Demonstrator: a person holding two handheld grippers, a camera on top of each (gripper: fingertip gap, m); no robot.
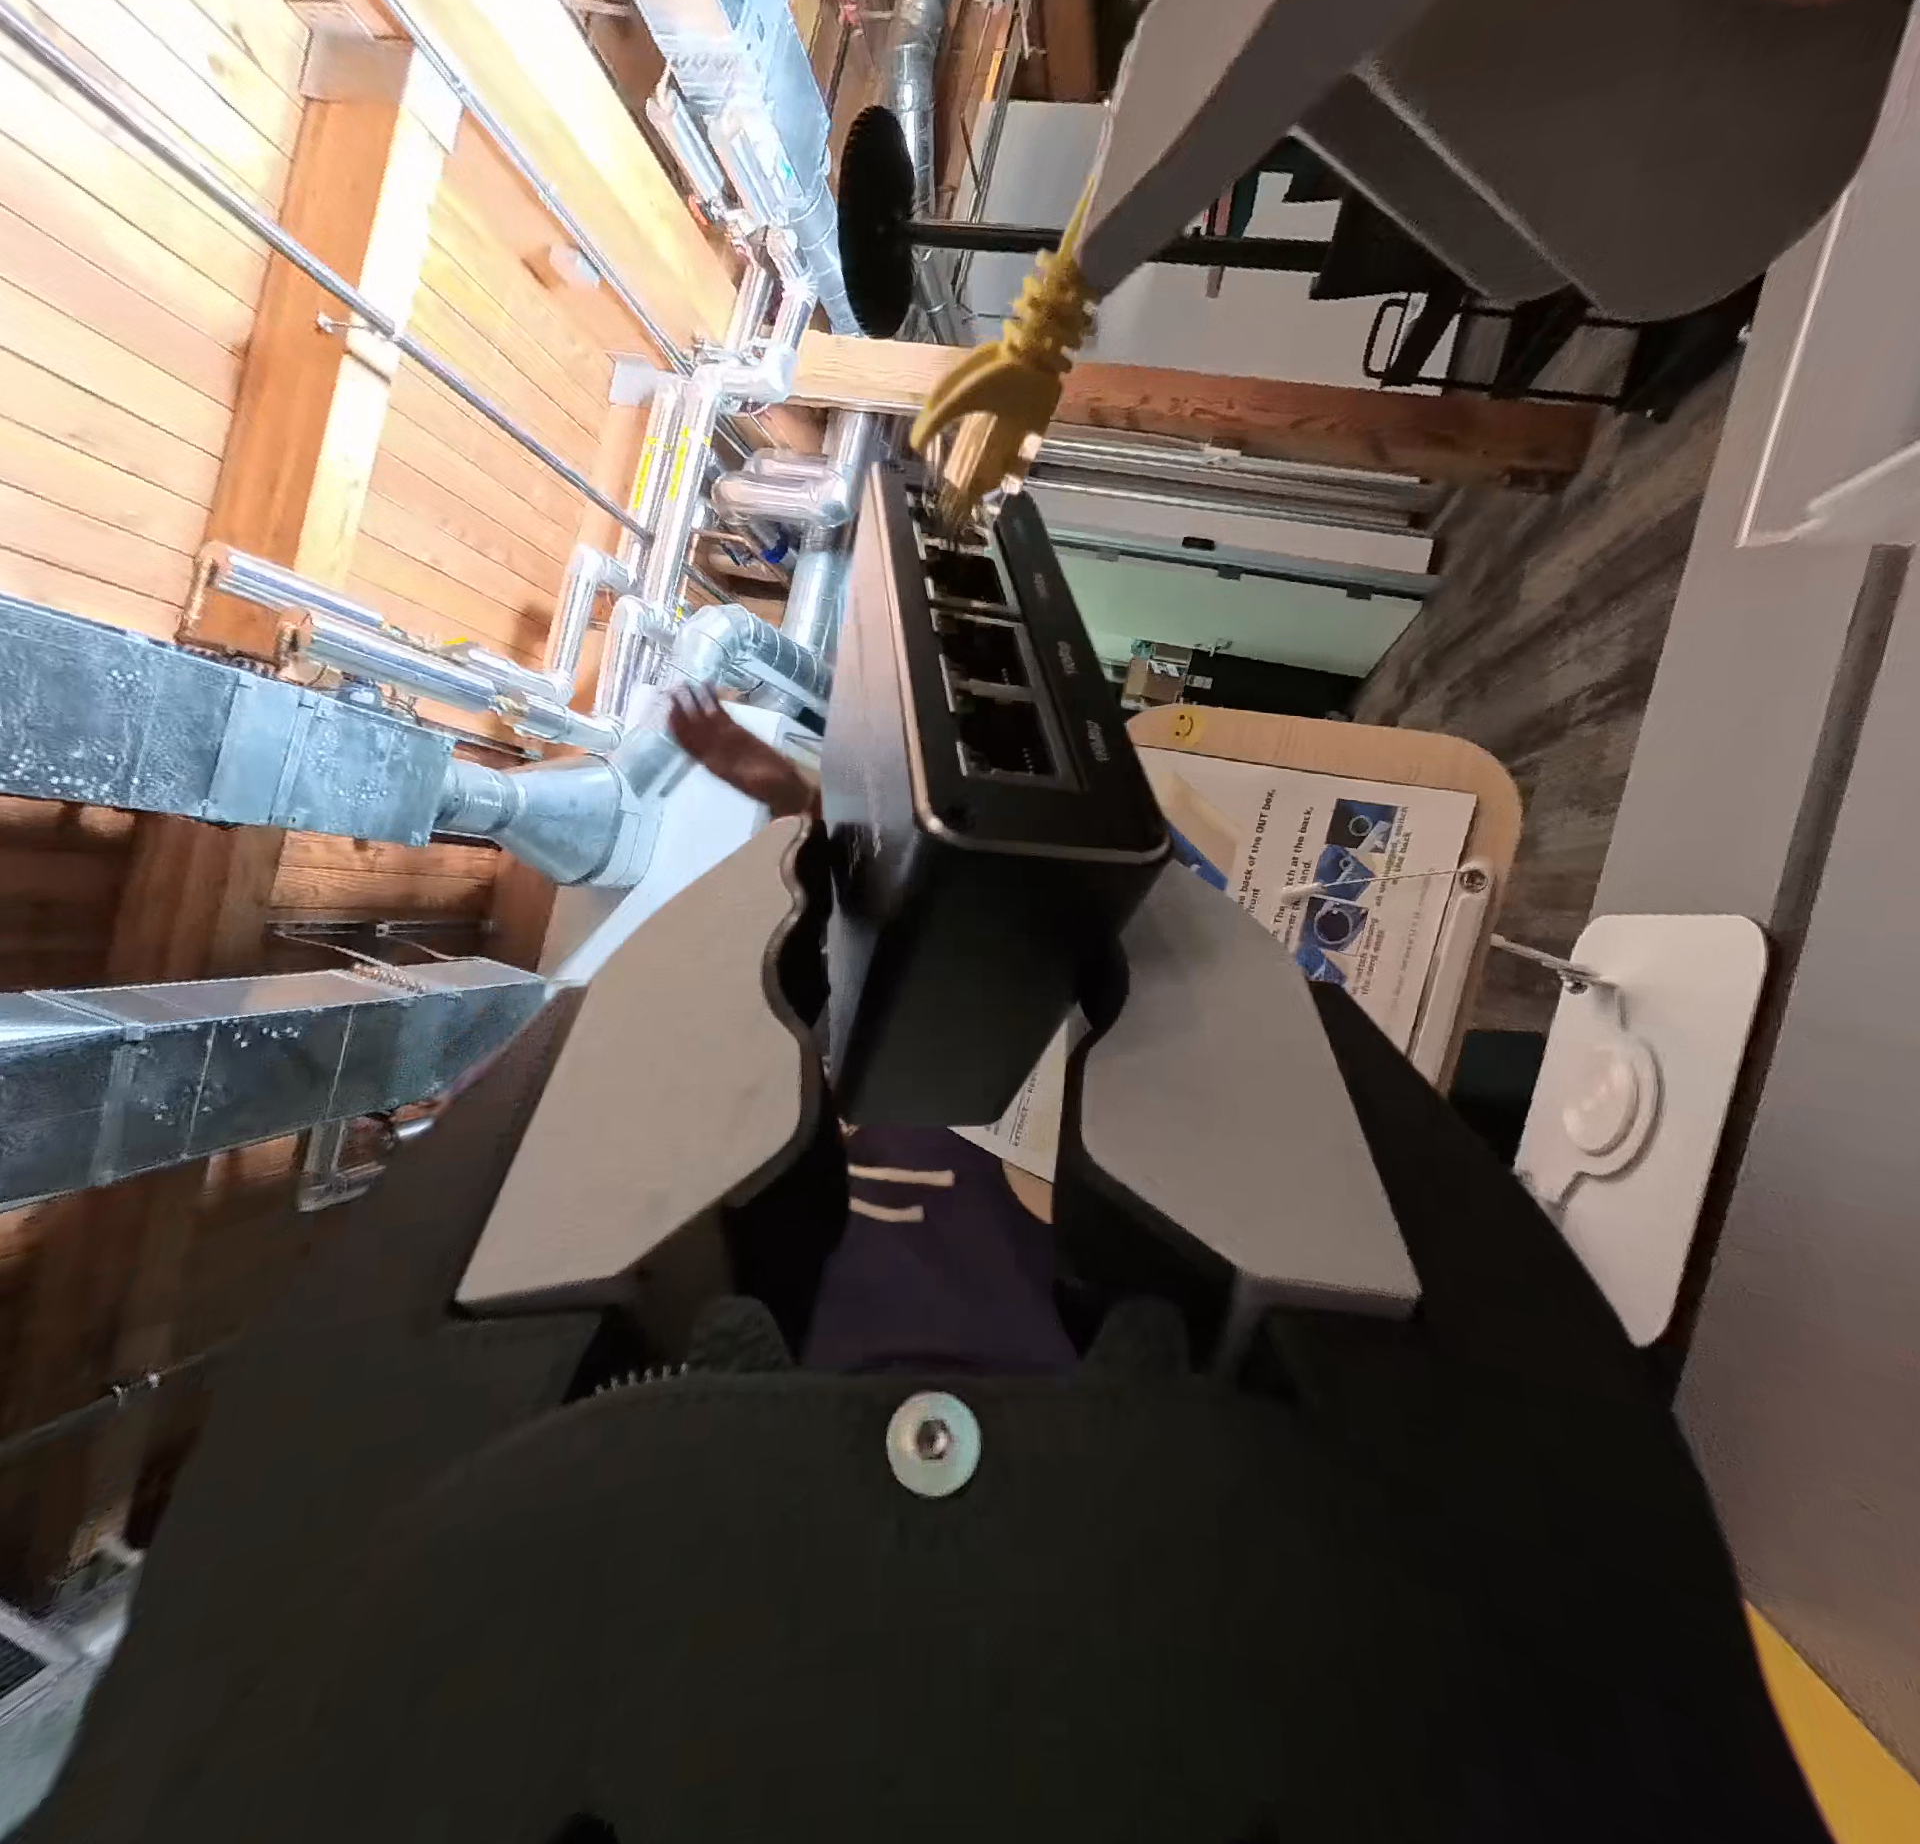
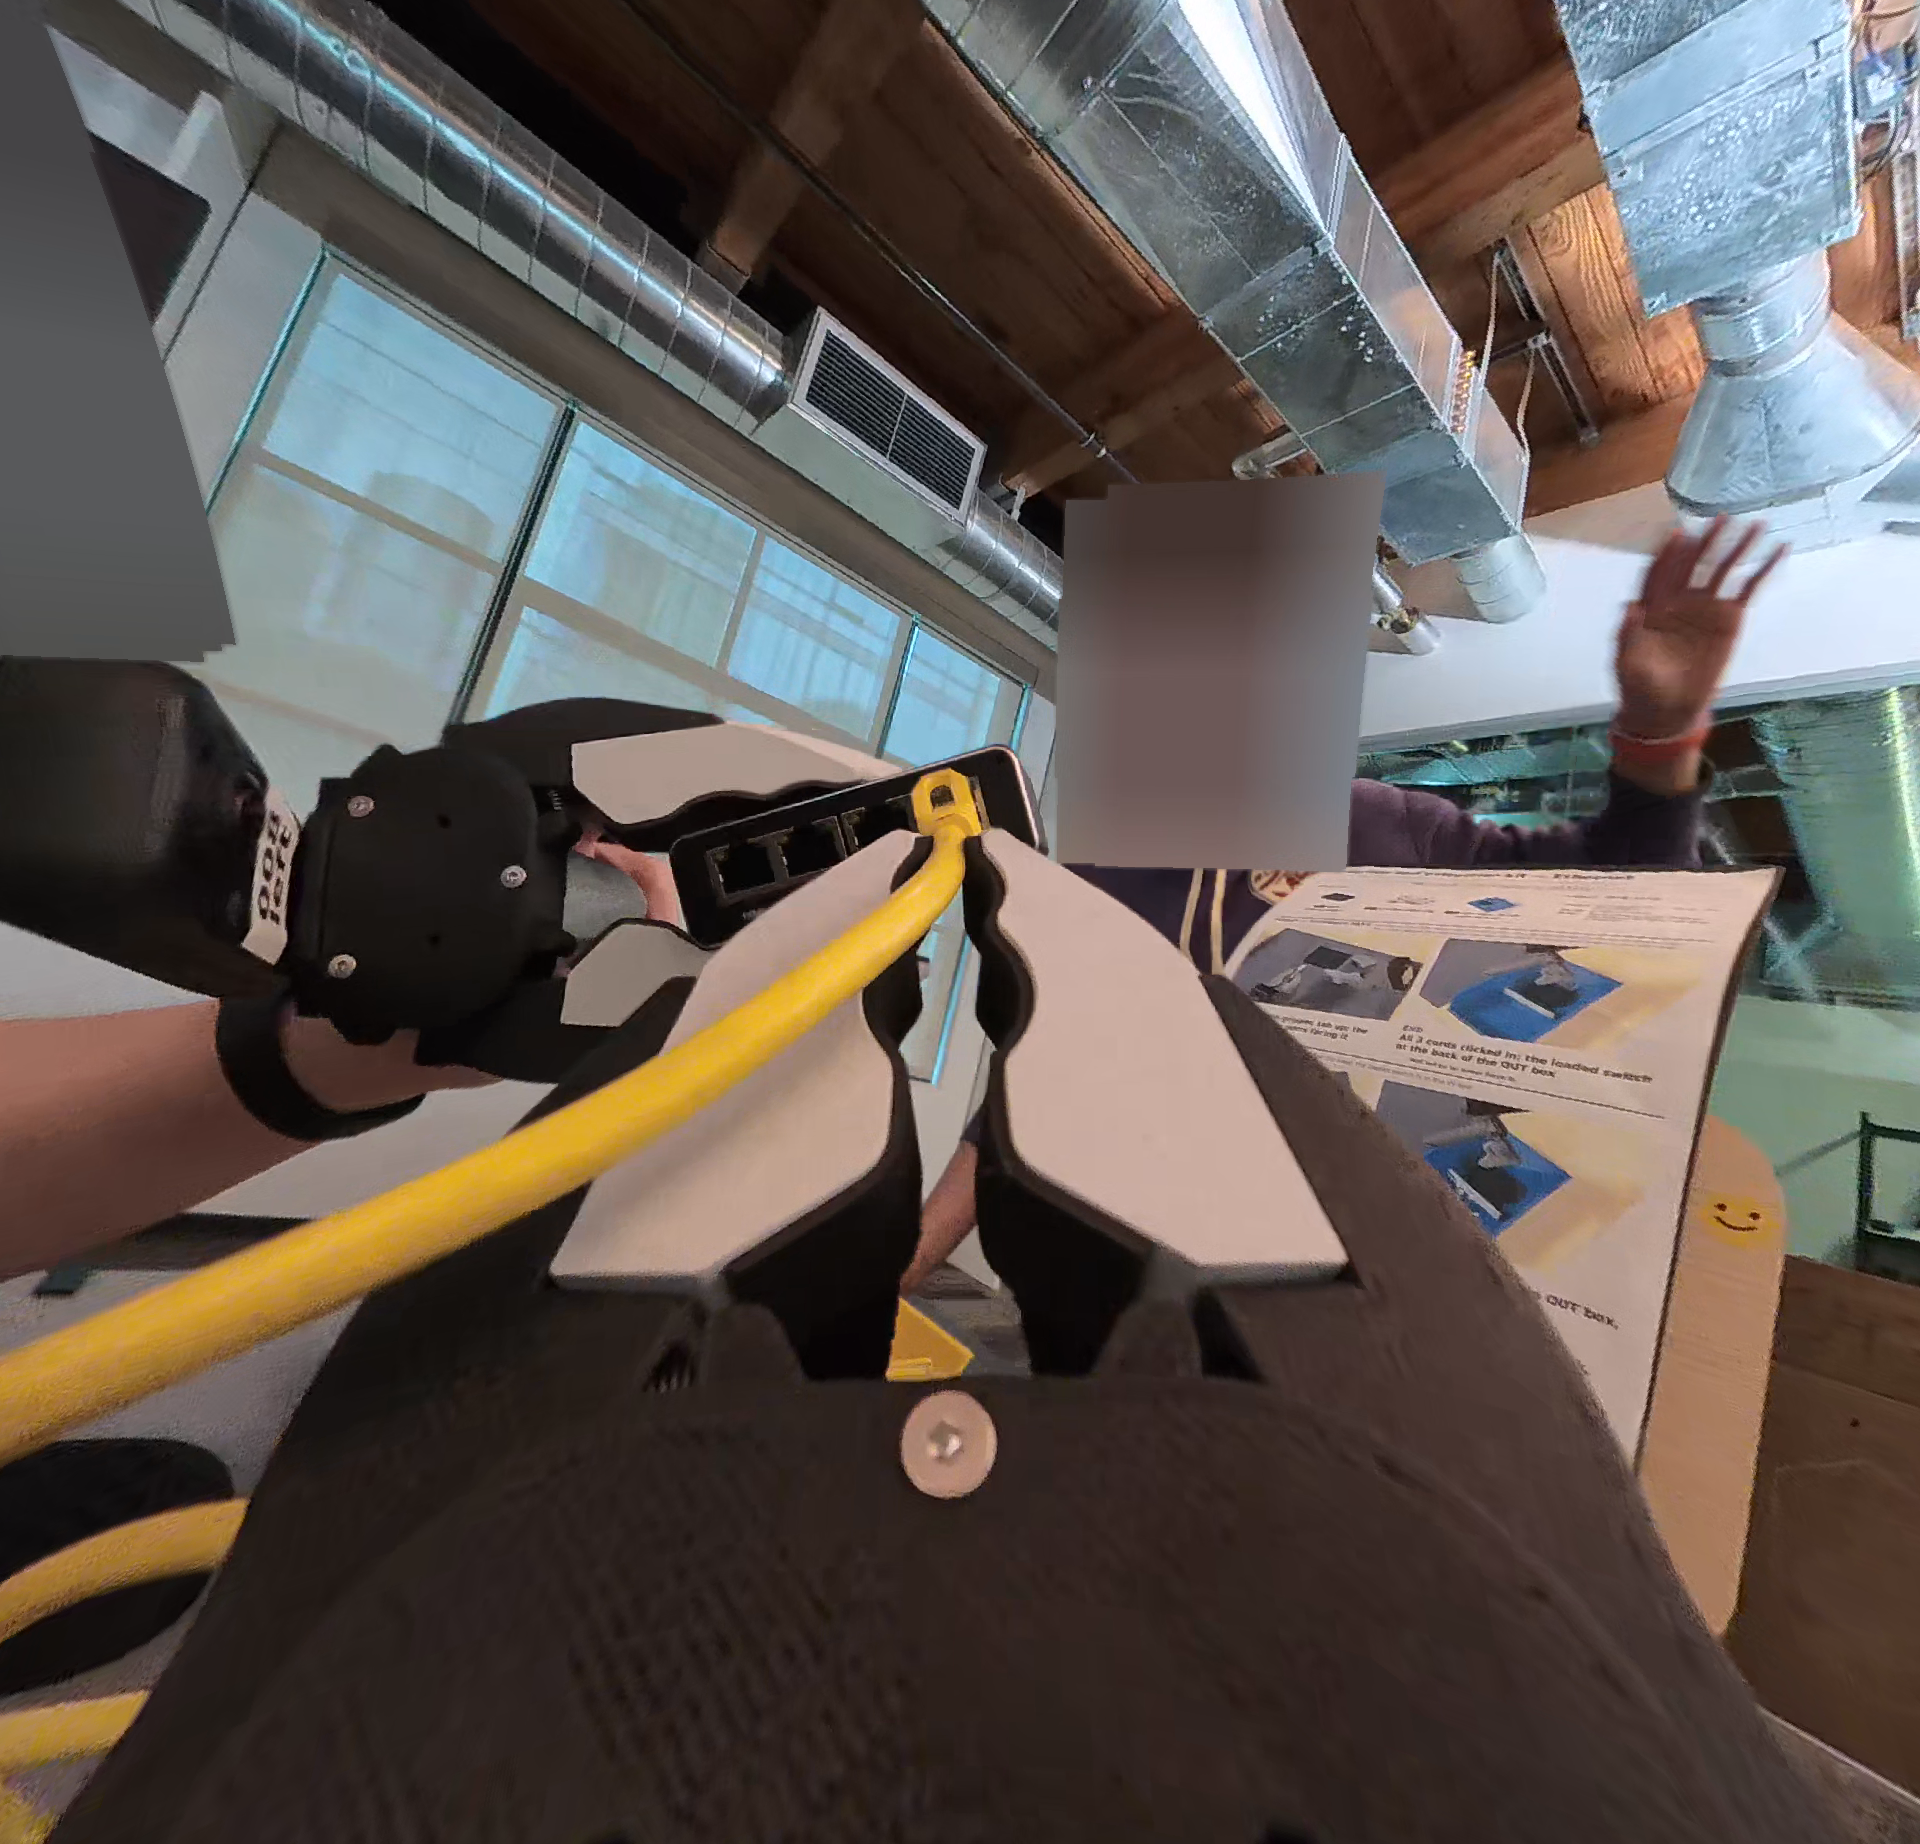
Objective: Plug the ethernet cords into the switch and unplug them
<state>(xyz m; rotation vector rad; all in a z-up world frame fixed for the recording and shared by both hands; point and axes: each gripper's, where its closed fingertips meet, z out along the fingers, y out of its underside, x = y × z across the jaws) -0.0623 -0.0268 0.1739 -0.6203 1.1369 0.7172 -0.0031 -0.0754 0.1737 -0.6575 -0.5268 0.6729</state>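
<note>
My left gripper is shut on the black switch and holds it in the air, ports facing out. The switch and left gripper also show in the right wrist view. A yellow ethernet cord ends in a yellow plug that stands in the switch's end port; how deep it sits I cannot tell. My right gripper is shut on the cord just behind the plug. Its grey finger shows in the left wrist view. The other ports look empty.
A person stands close behind the switch with a raised hand. A printed instruction sheet leans on a wooden board. More yellow cord loops at lower left. Metal ducts run overhead. My right fingertips sit around 8 centimetres from my left ones.
</note>
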